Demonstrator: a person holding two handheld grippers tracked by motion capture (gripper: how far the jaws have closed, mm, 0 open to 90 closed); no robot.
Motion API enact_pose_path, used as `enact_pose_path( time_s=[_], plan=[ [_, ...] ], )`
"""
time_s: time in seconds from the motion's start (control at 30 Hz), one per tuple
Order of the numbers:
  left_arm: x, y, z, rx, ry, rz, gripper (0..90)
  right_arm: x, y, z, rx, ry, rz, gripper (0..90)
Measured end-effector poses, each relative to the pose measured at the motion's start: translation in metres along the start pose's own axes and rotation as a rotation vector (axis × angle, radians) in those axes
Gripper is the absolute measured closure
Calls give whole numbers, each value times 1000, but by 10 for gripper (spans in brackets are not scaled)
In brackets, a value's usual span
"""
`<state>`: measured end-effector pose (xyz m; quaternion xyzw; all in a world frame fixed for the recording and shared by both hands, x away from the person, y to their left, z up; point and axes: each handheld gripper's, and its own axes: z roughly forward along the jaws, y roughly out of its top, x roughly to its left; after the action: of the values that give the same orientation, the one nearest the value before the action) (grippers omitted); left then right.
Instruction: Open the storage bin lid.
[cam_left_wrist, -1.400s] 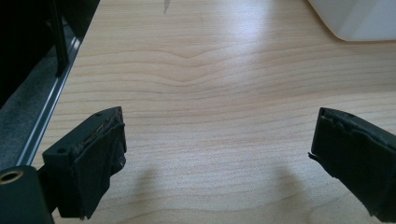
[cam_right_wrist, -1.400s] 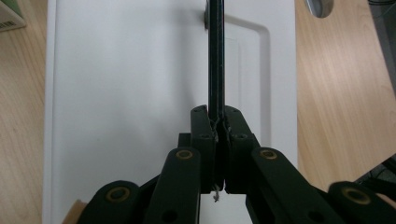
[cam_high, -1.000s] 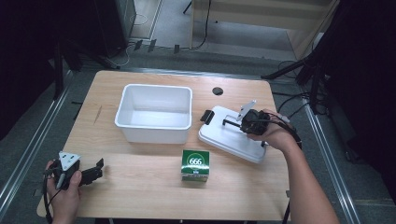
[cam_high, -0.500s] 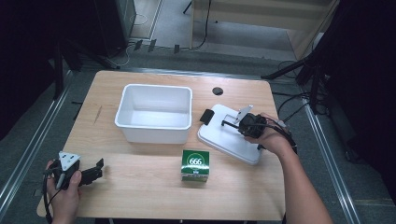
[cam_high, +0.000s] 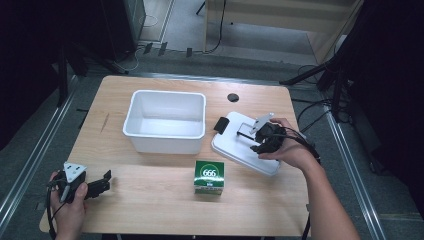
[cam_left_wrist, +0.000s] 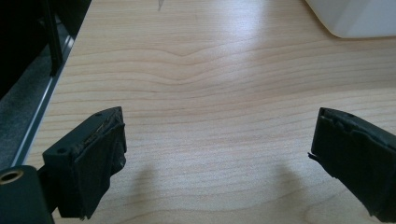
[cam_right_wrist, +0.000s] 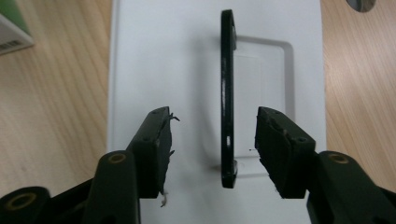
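Note:
A white lid (cam_high: 235, 150) lies flat on the table's right half, with a thin black handle (cam_high: 243, 133) standing up from its middle. My right gripper (cam_high: 254, 138) hovers low over the lid. In the right gripper view it (cam_right_wrist: 214, 123) is open and its jaws stand on either side of the near end of the handle (cam_right_wrist: 227, 84), not touching it. A white empty bin (cam_high: 165, 131) stands mid-table. A green box marked 666 (cam_high: 208, 177) sits in front of it. My left gripper (cam_high: 101, 182) rests open at the front left corner over bare wood (cam_left_wrist: 219, 126).
A round cable hole (cam_high: 232, 97) lies in the table behind the lid. A black clip (cam_high: 220, 124) sits at the lid's left end. The bin's corner (cam_left_wrist: 355, 18) shows far ahead of the left gripper. Metal rails run along the floor beside the table's left edge (cam_left_wrist: 42, 107).
My right gripper has crept a little to the left and lower over the lid, closing in on the handle. The left gripper, bin and box have not moved.

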<state>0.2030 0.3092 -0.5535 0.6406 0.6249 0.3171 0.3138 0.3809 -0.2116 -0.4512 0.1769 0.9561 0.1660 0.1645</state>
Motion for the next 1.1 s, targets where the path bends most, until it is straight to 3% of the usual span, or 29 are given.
enact_pose_path(
  time_s=[0.17,0.33,0.37,0.57,0.67,0.87,1.1],
  plan=[
    [0,0,0,3,-3,0,41,6,0,-6,-19,43,-11,349],
    [0,0,0,3,-5,0,41,13,2,-10,-10,107,13,22],
    [0,0,0,5,-5,2,41,14,3,-10,-7,113,3,0],
    [0,0,0,6,-5,8,40,20,7,-22,-82,81,-10,0],
    [0,0,0,5,-5,9,41,27,10,-26,-124,35,-34,49],
    [0,1,1,12,-9,12,41,35,17,-29,-152,50,-45,69],
    [0,1,1,10,-14,9,41,44,23,-25,-144,77,-125,145]
  ],
)
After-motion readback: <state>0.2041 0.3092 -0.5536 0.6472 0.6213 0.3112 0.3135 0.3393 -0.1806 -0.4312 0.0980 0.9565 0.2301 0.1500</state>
